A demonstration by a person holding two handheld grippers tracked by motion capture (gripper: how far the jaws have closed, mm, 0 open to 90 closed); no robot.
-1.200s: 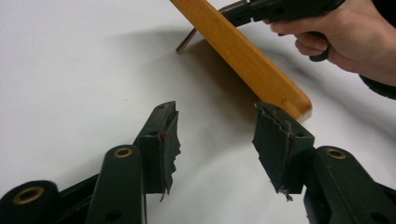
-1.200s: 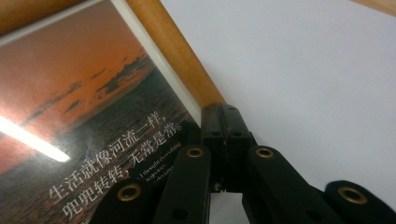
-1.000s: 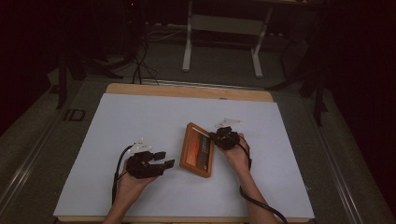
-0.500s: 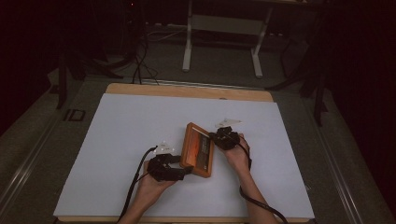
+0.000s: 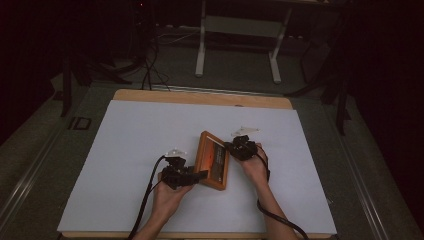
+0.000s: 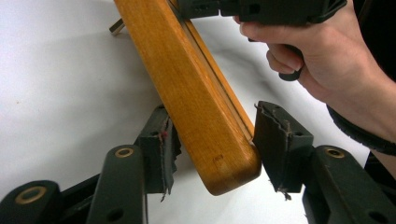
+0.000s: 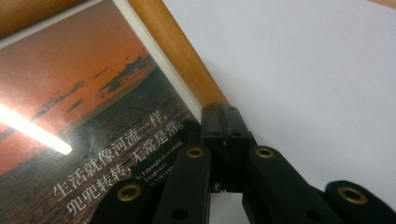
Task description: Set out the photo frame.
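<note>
The wooden picture frame lies mid-surface; the right tool is clenched on its far edge; the left tool, jaws just closing, straddles its near corner without pressing yet; next, I'd judge, squeeze firmly, then lift level.

High view looks down and forward over the table; both gripper views sit close, sharing the wooden picture frame

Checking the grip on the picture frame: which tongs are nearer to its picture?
Right tongs, shut on the wooden picture frame's edge beside the picture. Left tongs straddle a corner.
</note>
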